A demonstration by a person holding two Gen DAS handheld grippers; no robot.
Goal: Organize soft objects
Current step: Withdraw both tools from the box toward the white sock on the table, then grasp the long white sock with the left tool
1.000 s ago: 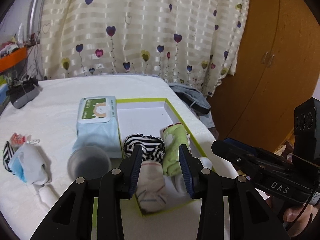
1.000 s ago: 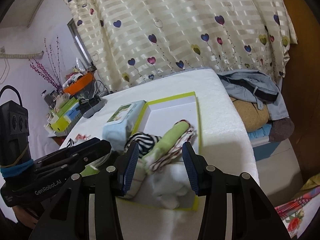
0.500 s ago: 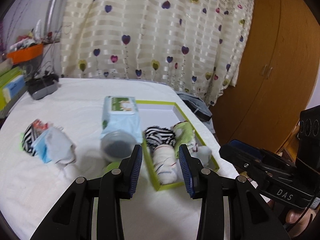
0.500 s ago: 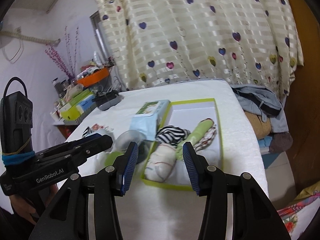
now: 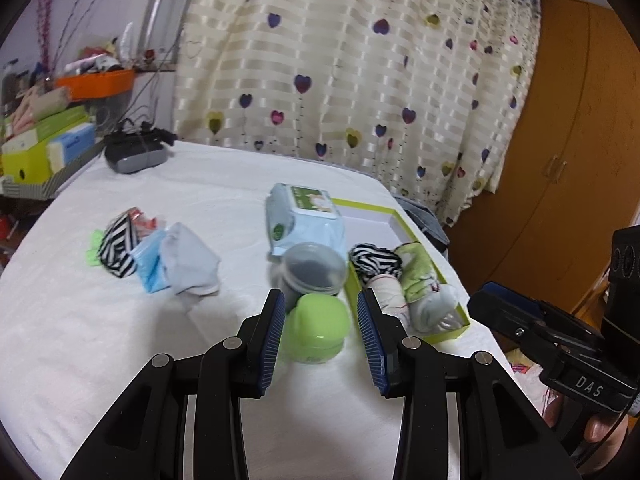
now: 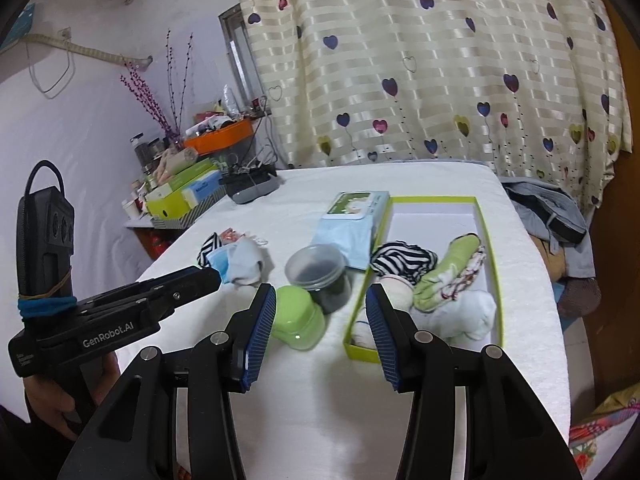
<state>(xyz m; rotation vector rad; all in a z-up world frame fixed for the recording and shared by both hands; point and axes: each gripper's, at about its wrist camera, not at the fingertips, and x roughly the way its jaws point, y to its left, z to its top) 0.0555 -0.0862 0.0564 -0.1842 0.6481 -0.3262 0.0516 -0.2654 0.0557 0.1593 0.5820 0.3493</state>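
Observation:
A green-rimmed box [image 6: 490,240] on the white bed holds rolled socks: a black-and-white striped one [image 6: 402,260], a green one [image 6: 454,264] and white ones [image 6: 472,312]. It also shows in the left wrist view [image 5: 456,304]. A loose pile of socks [image 5: 160,256], striped, blue and pale grey, lies to the left; it also shows in the right wrist view [image 6: 236,258]. My left gripper [image 5: 322,328] is open and empty above a green jar [image 5: 316,330]. My right gripper [image 6: 322,330] is open and empty, just in front of the box.
A pack of wipes [image 5: 304,216] leans against the box. A clear tub with dark contents [image 6: 320,272] lies beside the green jar [image 6: 298,320]. A dark device [image 5: 134,152] sits at the far left of the bed. Clothes [image 6: 548,212] hang off the bed's right edge.
Both grippers have pulled back and up from the box. The left one has swung to the left, so the jar and the loose sock pile come into view.

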